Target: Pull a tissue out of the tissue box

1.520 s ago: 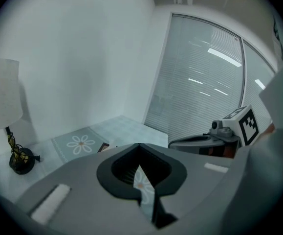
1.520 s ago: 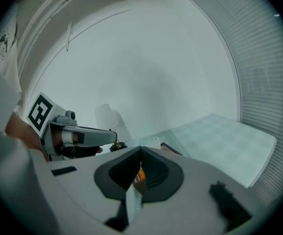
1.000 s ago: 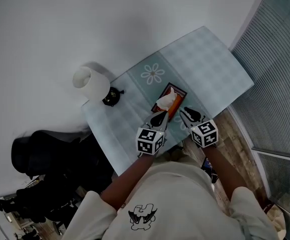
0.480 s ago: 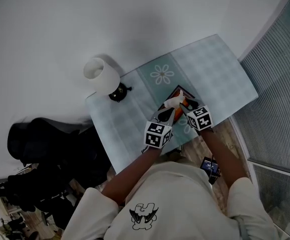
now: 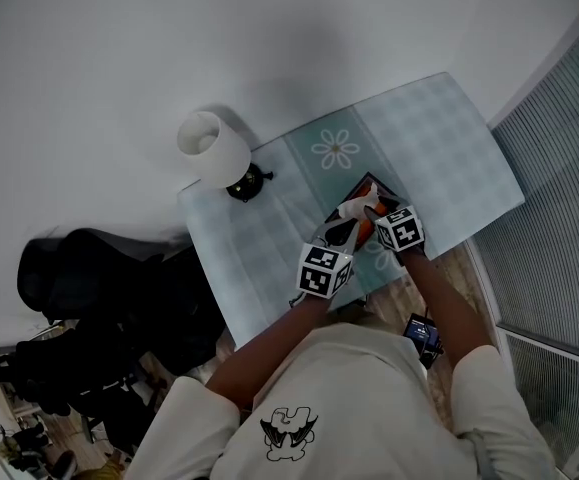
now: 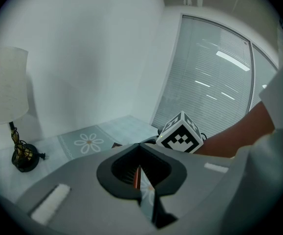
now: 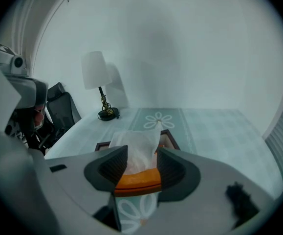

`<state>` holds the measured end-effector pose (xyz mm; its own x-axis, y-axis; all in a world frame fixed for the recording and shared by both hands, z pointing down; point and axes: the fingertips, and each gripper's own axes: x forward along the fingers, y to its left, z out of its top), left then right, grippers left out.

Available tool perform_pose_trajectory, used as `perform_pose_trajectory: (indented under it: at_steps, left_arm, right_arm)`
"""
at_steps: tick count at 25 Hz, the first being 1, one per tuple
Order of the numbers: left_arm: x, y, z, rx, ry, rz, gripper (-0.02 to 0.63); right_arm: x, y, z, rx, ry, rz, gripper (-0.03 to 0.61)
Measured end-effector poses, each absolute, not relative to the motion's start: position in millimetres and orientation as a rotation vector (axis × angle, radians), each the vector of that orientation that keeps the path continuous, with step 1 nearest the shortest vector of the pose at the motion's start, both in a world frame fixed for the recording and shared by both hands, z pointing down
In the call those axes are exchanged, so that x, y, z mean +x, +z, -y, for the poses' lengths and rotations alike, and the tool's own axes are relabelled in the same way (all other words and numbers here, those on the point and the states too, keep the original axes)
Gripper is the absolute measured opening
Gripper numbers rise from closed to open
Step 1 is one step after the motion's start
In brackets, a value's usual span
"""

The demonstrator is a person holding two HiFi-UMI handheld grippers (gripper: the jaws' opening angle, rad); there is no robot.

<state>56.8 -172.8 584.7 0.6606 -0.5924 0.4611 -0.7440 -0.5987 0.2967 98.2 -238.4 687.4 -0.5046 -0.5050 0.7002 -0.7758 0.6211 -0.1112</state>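
An orange tissue box in a dark frame lies on the table, and a white tissue stands up out of it. My right gripper is over the box. In the right gripper view the tissue rises between the jaws of the right gripper, which have just been opening; the pads do not press on it. The orange box shows below. My left gripper rests at the box's near-left side. In the left gripper view the left gripper has its jaws together on nothing.
A white-shaded lamp on a dark base stands at the table's left end. The pale checked cloth bears a daisy print. A black chair is left of the table, and window blinds are on the right.
My right gripper has come in and down from the right of the box, and its jaws have spread around the tissue. The left gripper has hardly moved.
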Motion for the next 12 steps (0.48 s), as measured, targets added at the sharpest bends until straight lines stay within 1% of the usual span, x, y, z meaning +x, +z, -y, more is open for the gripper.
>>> perform_pose_trajectory:
  at_steps: [12]
  left_arm:
    - [39.5, 632.6, 207.1, 2.27, 0.52, 1.105, 0.006]
  right_arm:
    - [90.3, 704.2, 249.3, 0.987, 0.554, 2.166, 0.179]
